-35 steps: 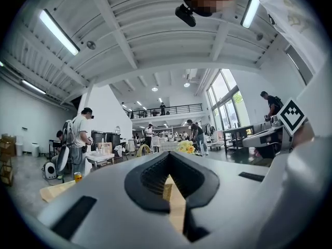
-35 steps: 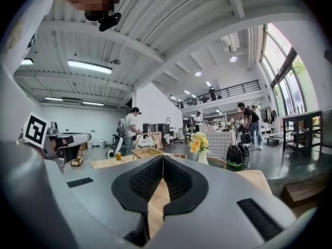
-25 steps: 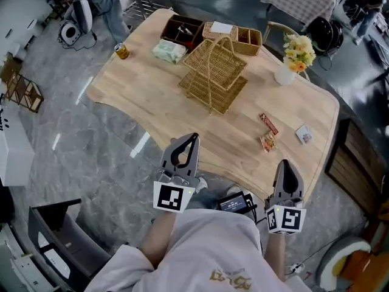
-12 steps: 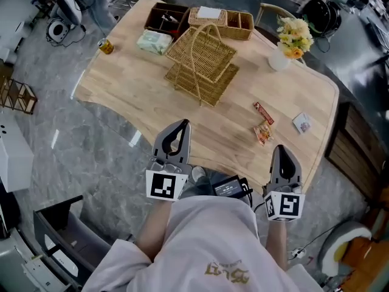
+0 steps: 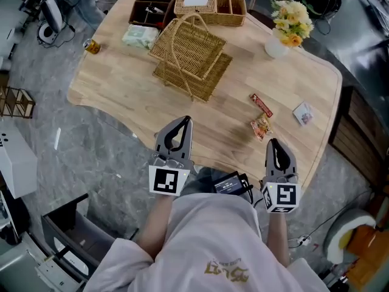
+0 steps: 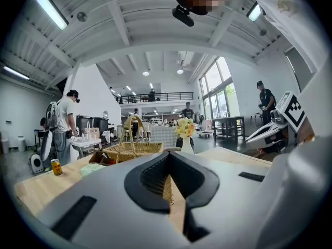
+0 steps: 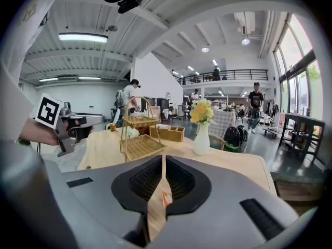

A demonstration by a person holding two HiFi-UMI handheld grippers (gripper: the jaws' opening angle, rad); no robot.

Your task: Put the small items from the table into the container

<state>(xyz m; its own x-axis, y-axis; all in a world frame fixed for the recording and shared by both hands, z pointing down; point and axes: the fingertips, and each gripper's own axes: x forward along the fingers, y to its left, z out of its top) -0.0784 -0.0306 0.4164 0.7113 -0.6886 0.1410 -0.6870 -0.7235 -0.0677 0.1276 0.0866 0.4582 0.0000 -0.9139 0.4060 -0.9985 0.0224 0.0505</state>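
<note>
Presently, the left gripper (image 5: 183, 120) is held at lower centre of the head view, at the near edge of the wooden table (image 5: 121, 84). Its jaws are seen closed tip to tip in the left gripper view, and nothing is caught between them. The right gripper (image 5: 274, 142) is held at lower right of the head view, also at the table's near edge. Its jaws are likewise pressed together and empty.

Three small items are left lying on the right part of the table. An orange packet (image 5: 262, 127) is found just above the right gripper's tips in the frame. A red wrapper (image 5: 261, 105) is placed just beyond it, apart from it. A white sachet (image 5: 302, 113) is seen further right, near the table's edge. In the right gripper view the orange packet is glimpsed through the thin slit below the closed tips.

The wicker basket (image 5: 189, 56), two-tiered and fitted with a tall handle, is set at upper centre of the head view, well apart from the three items. Behind it a woven box (image 5: 209, 8) and a dark tray (image 5: 149, 11) are lined up along the far edge. A green pack (image 5: 140, 36) is laid just left of the basket, and a can (image 5: 92, 45) is stood at the table's left edge. A flower vase (image 5: 284, 29) is placed at upper right.
</note>
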